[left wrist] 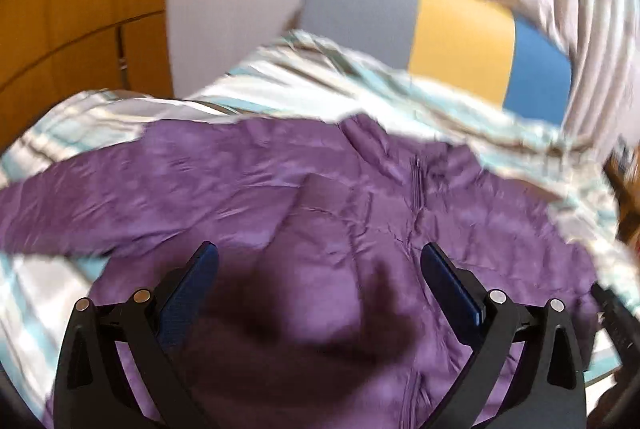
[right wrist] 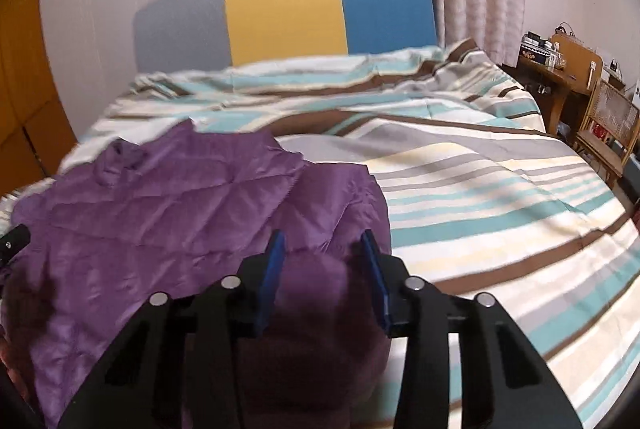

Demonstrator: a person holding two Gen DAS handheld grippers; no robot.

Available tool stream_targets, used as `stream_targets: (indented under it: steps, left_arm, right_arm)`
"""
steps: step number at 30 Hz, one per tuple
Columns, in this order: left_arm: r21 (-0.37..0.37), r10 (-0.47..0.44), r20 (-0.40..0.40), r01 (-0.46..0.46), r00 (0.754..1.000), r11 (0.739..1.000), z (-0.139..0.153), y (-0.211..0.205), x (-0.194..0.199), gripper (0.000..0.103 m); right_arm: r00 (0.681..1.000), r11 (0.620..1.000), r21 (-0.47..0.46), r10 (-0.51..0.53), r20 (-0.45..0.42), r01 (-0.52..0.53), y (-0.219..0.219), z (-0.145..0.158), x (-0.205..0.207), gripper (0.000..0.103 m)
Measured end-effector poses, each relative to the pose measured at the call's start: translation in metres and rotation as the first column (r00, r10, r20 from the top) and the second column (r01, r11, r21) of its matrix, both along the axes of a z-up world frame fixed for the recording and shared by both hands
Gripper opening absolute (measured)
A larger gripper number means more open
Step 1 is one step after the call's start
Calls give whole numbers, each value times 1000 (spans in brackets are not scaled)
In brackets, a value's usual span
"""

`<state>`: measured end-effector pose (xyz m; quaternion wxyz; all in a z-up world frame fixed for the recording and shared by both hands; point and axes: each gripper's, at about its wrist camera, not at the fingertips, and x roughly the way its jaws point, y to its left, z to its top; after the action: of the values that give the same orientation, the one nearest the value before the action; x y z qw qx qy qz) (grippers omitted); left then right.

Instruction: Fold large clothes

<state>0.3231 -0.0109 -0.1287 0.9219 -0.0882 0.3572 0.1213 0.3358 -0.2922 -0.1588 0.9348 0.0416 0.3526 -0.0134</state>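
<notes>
The purple jacket (right wrist: 168, 213) lies spread on the striped bedspread (right wrist: 480, 189), toward the bed's left side, collar pointing to the headboard (right wrist: 284, 13). My left gripper (left wrist: 319, 261) hangs over it, fingers wide apart. My right gripper (right wrist: 323, 245) is parted over the jacket's right edge.

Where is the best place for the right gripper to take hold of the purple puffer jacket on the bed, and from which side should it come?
Probably the jacket's right edge, where the fabric bulges up beside the striped duvet. The right gripper already hovers there, open, so it could come from above and from the right side. That raised fold offers something to pinch; the flat quilted middle does not.
</notes>
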Motion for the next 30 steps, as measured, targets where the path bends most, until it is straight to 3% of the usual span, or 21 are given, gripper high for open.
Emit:
stream_targets:
  steps: [2, 3, 7, 14, 19, 21, 25, 30]
  left_arm:
    - [70, -6, -129, 15, 992, 997, -19, 0, 27, 72]
    - [81, -8, -166, 22, 986, 996, -28, 2, 31, 72]
    - [107, 5, -135, 10, 991, 994, -42, 13, 7, 72]
    - [128, 29, -155, -9, 988, 992, -47, 11, 2, 81]
    - [90, 29, -157, -15, 987, 996, -48, 18, 3, 85]
    - [82, 33, -159, -20, 987, 996, -48, 20, 3, 89]
    - [88, 34, -160, -20, 987, 996, -49, 19, 2, 90]
    - [66, 17, -159, -7, 987, 998, -49, 22, 1, 95]
  right_arm:
    - [999, 1000, 3, 19, -49, -19, 2, -8, 15, 33]
    - [997, 999, 6, 36, -64, -35, 5, -12, 21, 33]
    - [987, 994, -29, 97, -128, -101, 22, -34, 37, 34]
    - [990, 984, -145, 86, -110, -101, 37, -43, 39, 34]
    - [990, 984, -148, 86, -109, -102, 35, -39, 35, 38]
    - [992, 987, -130, 83, -96, -95, 31, -29, 25, 45]
    - [993, 989, -117, 86, -79, -95, 30, -16, -4, 45]
    - [992, 989, -138, 35, -118, -51, 30, -35, -16, 49]
